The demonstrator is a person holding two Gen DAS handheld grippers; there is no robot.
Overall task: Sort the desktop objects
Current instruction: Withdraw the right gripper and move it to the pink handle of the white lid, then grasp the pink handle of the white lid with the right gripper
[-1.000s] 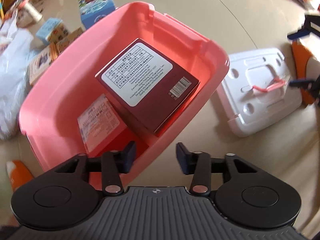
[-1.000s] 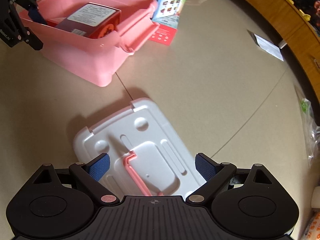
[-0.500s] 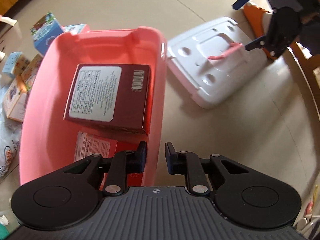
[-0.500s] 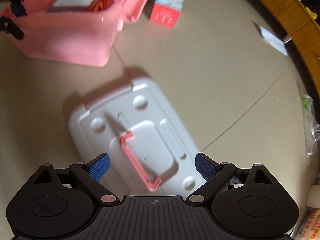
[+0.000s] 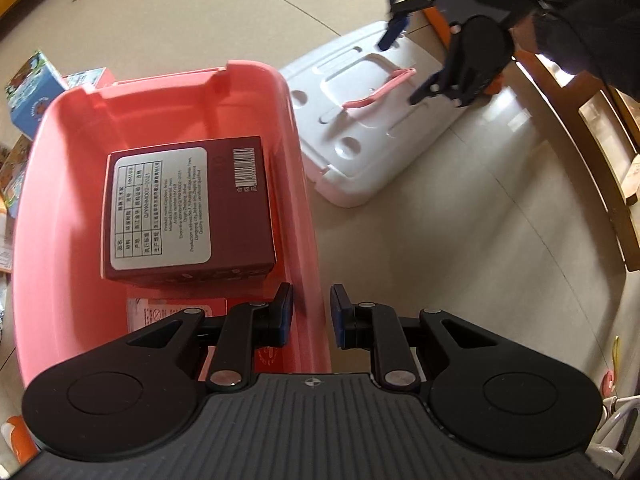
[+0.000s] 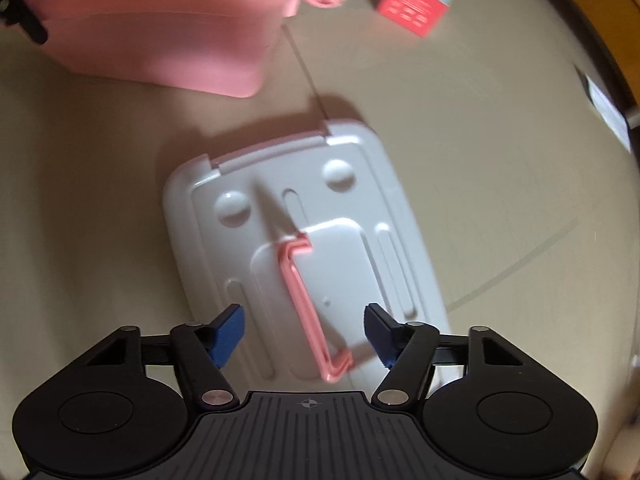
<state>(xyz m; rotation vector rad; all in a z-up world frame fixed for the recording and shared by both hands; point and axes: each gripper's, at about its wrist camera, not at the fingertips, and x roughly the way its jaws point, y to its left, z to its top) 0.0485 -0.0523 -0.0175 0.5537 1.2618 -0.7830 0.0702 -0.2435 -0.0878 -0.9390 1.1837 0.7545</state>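
Note:
A pink plastic bin (image 5: pixel 80 128) holds a dark red box (image 5: pixel 188 208) with a white label, and a red packet (image 5: pixel 168 312) under it. My left gripper (image 5: pixel 311 314) is shut on the bin's right wall (image 5: pixel 304 216), one finger inside and one outside. A white lid (image 6: pixel 304 240) with a pink handle (image 6: pixel 308 304) lies flat on the floor to the right of the bin (image 6: pixel 160 48). My right gripper (image 6: pixel 306 334) is open, its fingers straddling the handle just above the lid. It also shows in the left wrist view (image 5: pixel 404 60) over the lid (image 5: pixel 360 120).
Small cartons (image 5: pixel 28 96) and packets lie on the floor left of the bin. A red and blue carton (image 6: pixel 420 4) stands beyond the bin. Wooden furniture (image 5: pixel 612 152) runs along the right. The beige floor (image 5: pixel 480 240) lies between.
My left gripper has swung to the bin's right wall and closed on it. My right gripper has come lower and nearer to the lid, its fingers now either side of the pink handle.

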